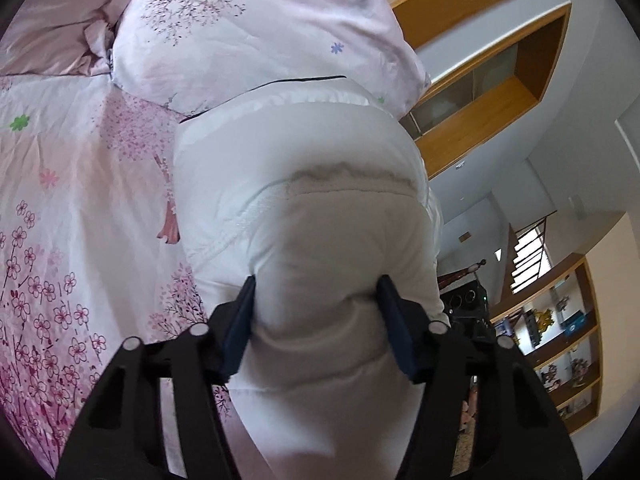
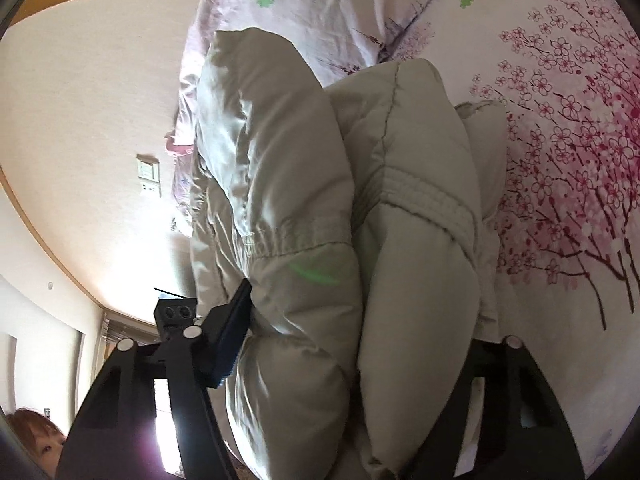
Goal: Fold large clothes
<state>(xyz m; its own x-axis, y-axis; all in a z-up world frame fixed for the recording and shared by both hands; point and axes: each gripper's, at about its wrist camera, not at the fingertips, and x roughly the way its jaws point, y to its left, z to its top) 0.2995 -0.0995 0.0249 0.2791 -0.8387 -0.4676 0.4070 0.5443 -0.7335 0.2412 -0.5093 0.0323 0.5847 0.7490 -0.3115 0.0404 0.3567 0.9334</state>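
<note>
**Both tools clamped on the puffer jacket, fold about to start**

I have the left tool (image 1: 316,300) pinching a thick roll of the pale padded jacket (image 1: 296,152), pads pressed into it on both sides. My right tool (image 2: 360,312) grips another bulky bunch (its far pad is buried in fabric). The jacket lies on the blossom-print bed cover (image 1: 72,184), running toward twelve o'clock. I judge this the grasp step; next I must lift both ends together and carry them over evenly.
</note>
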